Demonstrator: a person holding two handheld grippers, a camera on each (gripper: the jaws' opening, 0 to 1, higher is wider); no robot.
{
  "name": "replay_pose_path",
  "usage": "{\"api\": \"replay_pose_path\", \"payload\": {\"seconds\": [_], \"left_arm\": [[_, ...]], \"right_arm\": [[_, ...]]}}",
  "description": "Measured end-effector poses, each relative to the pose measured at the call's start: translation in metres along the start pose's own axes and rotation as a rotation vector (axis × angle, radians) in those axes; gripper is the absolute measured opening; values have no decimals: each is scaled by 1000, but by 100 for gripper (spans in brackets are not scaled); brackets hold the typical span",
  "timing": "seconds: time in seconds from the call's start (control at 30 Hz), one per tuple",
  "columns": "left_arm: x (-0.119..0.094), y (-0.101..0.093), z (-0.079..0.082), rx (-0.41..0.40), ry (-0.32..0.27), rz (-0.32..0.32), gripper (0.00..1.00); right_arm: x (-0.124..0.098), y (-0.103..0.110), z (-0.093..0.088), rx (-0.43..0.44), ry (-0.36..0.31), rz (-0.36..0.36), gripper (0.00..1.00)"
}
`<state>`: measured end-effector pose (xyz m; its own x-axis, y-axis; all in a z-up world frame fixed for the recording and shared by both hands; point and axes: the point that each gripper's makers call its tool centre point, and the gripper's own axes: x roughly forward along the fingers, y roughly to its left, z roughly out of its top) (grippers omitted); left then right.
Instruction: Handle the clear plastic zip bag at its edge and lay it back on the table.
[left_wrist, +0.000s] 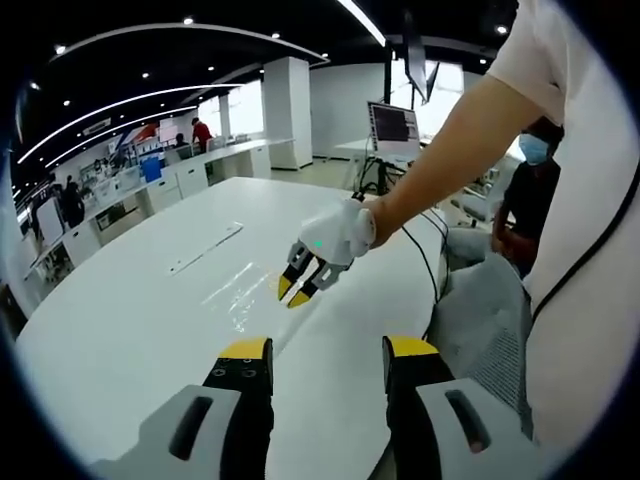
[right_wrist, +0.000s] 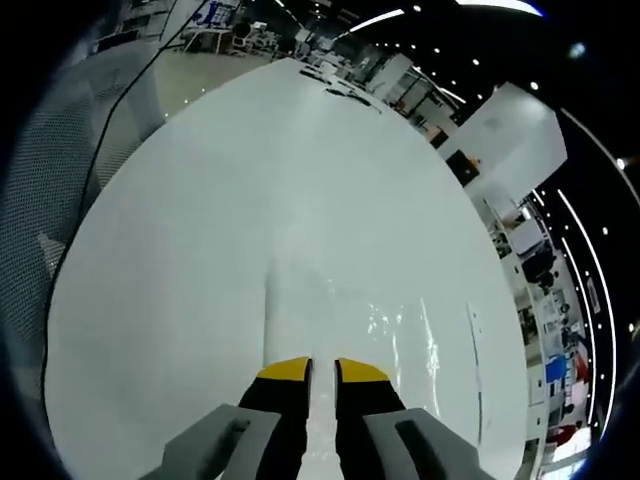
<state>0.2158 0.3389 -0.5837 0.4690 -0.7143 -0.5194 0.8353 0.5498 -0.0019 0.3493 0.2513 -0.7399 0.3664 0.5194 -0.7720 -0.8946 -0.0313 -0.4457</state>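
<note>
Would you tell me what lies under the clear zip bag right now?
The white table shows straight through the clear plastic zip bag, which lies flat on it. The right gripper covers the bag's near edge, so that strip is hidden.

A large open office with a dark ceiling (left_wrist: 250, 20) crossed by curved light strips (left_wrist: 120, 100). White pillar (left_wrist: 287, 110), bright windows (left_wrist: 240, 105), white counters (left_wrist: 215, 165), a monitor (left_wrist: 393, 127) beyond the white table's (left_wrist: 130, 320) far edge.
</note>
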Motion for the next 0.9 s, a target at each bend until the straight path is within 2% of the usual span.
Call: {"api": "replay_pose_path", "payload": {"seconds": [0.63,0.9], "left_arm": [[2,-2,-1,-7,-2,0,42],[6,-1,-11,-26,1,18,43]], "right_arm": [[-13,13,5,119,-31,-2,9],[-28,17,9,234,-77,-33,12]]}}
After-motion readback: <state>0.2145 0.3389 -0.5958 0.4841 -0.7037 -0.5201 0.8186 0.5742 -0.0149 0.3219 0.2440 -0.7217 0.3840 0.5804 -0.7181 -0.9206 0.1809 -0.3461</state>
